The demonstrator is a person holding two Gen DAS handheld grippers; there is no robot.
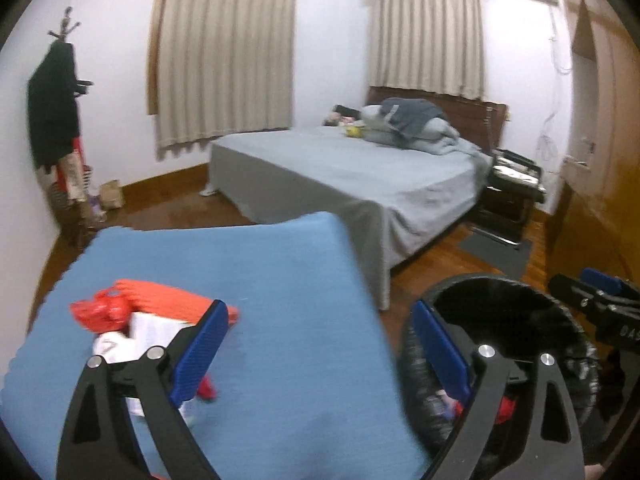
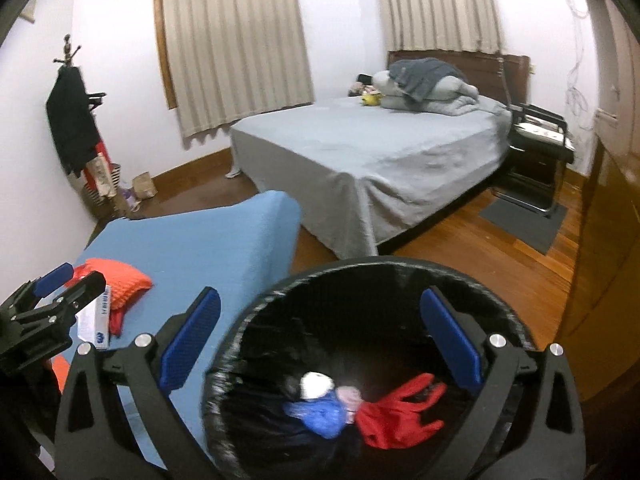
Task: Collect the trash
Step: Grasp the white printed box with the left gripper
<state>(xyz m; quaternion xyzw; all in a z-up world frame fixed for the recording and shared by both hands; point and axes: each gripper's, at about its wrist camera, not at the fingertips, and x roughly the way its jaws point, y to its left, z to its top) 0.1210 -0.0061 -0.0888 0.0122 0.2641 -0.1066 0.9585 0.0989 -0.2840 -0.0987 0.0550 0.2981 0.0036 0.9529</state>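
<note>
Bedroom's blue-covered table (image 1: 280, 280) bears red plastic bags and white paper scraps (image 1: 132, 324) beside the spread, empty left gripper (image 1: 320, 356), while the right gripper (image 2: 320, 344), likewise spread, hovers over the black-lined round bin (image 2: 360, 276).

Both views are evenly and fairly dimly lit by indoor light, with closed curtains (image 1: 226, 56) and soft shadows. Fisheye bending curves the walls and darkens the corners into black. Motion blur smears the blue cloth (image 1: 248, 280) and the bin (image 2: 372, 276) rim just ahead of the fingers; a small glare spot shines inside the bin.
</note>
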